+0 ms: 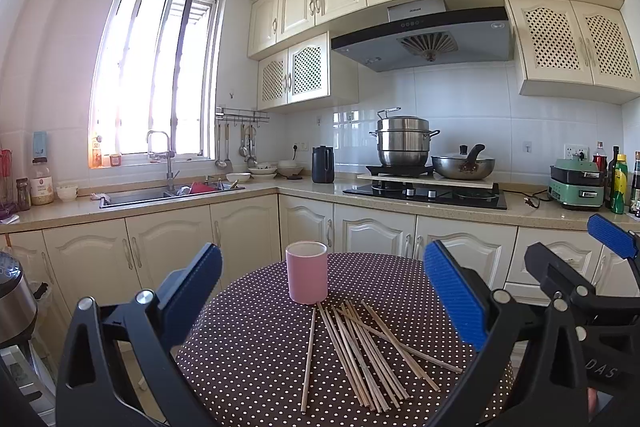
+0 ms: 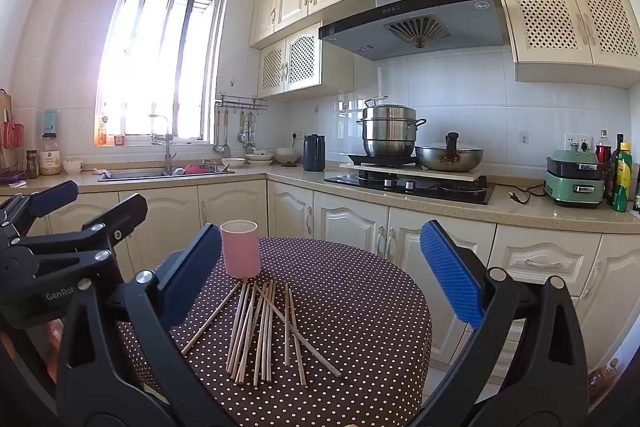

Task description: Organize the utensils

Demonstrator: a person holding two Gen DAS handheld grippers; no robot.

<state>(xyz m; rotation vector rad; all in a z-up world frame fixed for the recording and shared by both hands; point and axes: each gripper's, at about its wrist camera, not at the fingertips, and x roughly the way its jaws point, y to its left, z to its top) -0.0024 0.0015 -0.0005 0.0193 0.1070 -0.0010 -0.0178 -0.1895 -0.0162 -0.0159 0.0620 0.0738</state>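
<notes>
Wooden chopsticks (image 1: pixel 360 351) are lying scattered on the worktop (image 1: pixel 260 347) beside a pink cup (image 1: pixel 307 277); light, stiff, likely slippery, best pinched mid-length. Left tongs (image 1: pixel 320 291) and right tongs (image 2: pixel 320 271) are both hovering wide, empty.

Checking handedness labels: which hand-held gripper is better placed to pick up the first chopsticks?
Marginally the left hand-held gripper: the chopsticks lie centred between its open fingers. The right hand-held gripper, also open, frames them left of centre.
</notes>
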